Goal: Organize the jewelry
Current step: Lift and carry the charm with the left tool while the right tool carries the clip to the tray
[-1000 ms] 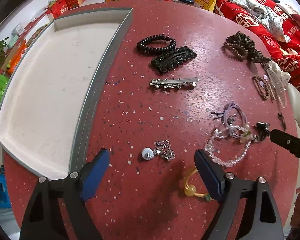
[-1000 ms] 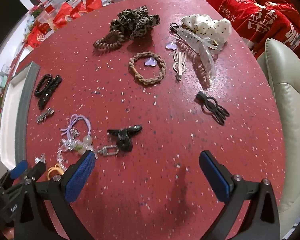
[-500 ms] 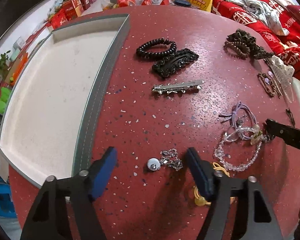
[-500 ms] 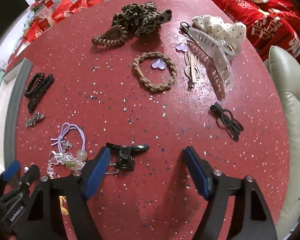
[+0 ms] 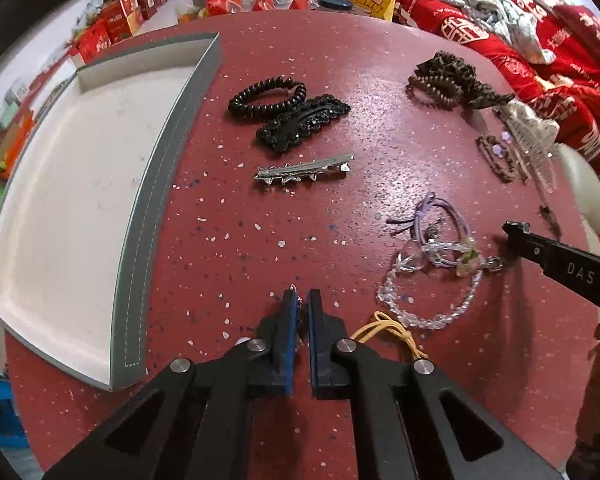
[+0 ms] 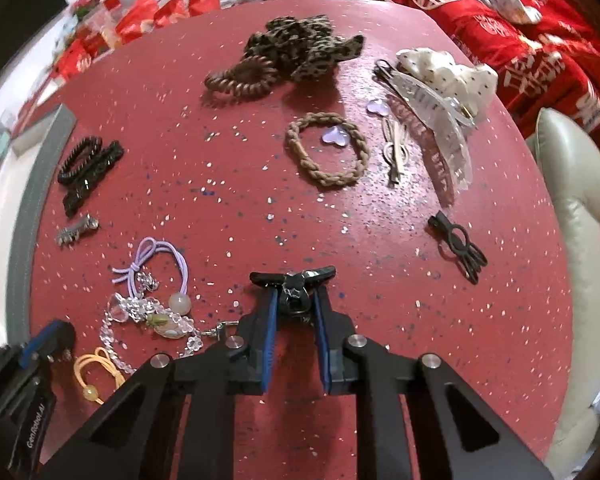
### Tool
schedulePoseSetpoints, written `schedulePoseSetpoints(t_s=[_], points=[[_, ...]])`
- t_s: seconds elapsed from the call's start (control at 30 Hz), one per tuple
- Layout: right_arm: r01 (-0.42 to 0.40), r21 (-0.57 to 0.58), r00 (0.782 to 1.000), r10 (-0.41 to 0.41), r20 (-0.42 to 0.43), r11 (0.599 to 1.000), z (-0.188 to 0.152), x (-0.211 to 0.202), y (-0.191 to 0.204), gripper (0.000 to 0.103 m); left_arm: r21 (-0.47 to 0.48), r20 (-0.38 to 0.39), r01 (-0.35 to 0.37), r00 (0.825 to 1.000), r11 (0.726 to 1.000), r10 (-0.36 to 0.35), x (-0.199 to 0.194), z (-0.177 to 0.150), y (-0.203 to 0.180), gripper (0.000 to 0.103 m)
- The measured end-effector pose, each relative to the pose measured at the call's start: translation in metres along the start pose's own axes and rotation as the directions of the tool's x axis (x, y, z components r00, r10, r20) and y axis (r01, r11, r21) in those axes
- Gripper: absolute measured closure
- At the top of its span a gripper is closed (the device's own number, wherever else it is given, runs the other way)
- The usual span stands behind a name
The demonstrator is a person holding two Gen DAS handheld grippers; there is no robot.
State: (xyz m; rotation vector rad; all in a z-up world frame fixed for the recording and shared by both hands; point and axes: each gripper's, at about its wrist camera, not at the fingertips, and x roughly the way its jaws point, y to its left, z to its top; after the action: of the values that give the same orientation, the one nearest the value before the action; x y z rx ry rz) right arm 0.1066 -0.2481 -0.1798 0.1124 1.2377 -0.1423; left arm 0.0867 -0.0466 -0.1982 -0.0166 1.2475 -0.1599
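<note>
My left gripper [image 5: 300,300] is shut on a small silver chain earring with a white stud [image 5: 299,303], mostly hidden between the blue pads, low over the red table. My right gripper [image 6: 296,300] is shut on a black bow hair clip [image 6: 294,280] on the table; the gripper also shows at the right of the left wrist view [image 5: 556,252]. A white tray with a grey rim [image 5: 156,184] lies to the left. A clear bead bracelet [image 5: 428,304], purple hair tie [image 5: 440,216] and yellow hair tie [image 5: 392,332] lie between the grippers.
Further out lie a black coil tie [image 5: 266,94], black barrette [image 5: 304,124], silver clip [image 5: 304,170], braided tan tie [image 6: 326,150], leopard scrunchie [image 6: 300,46], clear claw clip [image 6: 432,120], polka-dot scrunchie [image 6: 448,72] and a black clip [image 6: 458,242]. A cream chair [image 6: 576,240] stands at right.
Both grippers came down and closed: the left on the chain earring, the right on the black bow clip. Both were open a second ago.
</note>
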Motion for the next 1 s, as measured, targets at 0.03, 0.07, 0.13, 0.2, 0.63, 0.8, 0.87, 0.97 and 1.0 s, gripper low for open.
schedulePoseSetpoints(t_s=[0.03,0.07,0.13,0.2,0.63,0.8,0.87,0.97,1.0], points=[[-0.006,0.007,1.0,0.006,0.004,1.0,0.0,-0.002,-0.002,0.084,-0.004,0.001,0.01,1.0,1.0,-0.01,-0.001,0.001,0.002,0.096],[-0.011,0.011,1.0,0.011,0.007,1.0,0.0,-0.004,-0.003,0.084,-0.007,0.002,0.02,1.0,1.0,-0.02,-0.004,-0.003,0.008,0.096],[-0.021,0.019,1.0,0.021,0.011,1.0,-0.002,-0.009,-0.011,0.084,-0.012,0.002,0.033,0.999,0.999,-0.033,-0.01,-0.007,0.012,0.096],[-0.031,0.03,0.999,0.031,0.011,0.999,-0.005,-0.013,-0.016,0.084,-0.018,0.004,0.046,0.999,0.999,-0.046,-0.016,-0.009,0.017,0.096],[-0.058,0.058,0.998,0.059,-0.007,0.997,-0.019,-0.035,-0.023,0.084,0.014,0.011,0.065,0.998,0.998,-0.065,-0.051,-0.024,0.034,0.096],[-0.07,0.057,0.997,0.071,-0.018,0.996,-0.031,-0.039,-0.02,0.084,0.036,-0.003,0.02,1.0,0.999,-0.02,-0.041,-0.029,0.035,0.031],[-0.077,0.06,0.997,0.079,-0.021,0.995,-0.034,-0.04,-0.019,0.084,0.026,0.039,-0.013,0.999,1.0,0.012,-0.041,-0.03,0.038,0.021],[-0.086,0.063,0.996,0.087,-0.025,0.994,-0.04,-0.04,-0.017,0.084,0.023,0.032,-0.03,0.999,0.999,0.03,-0.033,-0.027,0.039,0.021],[-0.089,0.064,0.995,0.091,-0.028,0.994,-0.041,-0.04,-0.017,0.084,0.025,0.032,-0.04,0.999,0.999,0.039,-0.03,-0.026,0.04,0.021]])
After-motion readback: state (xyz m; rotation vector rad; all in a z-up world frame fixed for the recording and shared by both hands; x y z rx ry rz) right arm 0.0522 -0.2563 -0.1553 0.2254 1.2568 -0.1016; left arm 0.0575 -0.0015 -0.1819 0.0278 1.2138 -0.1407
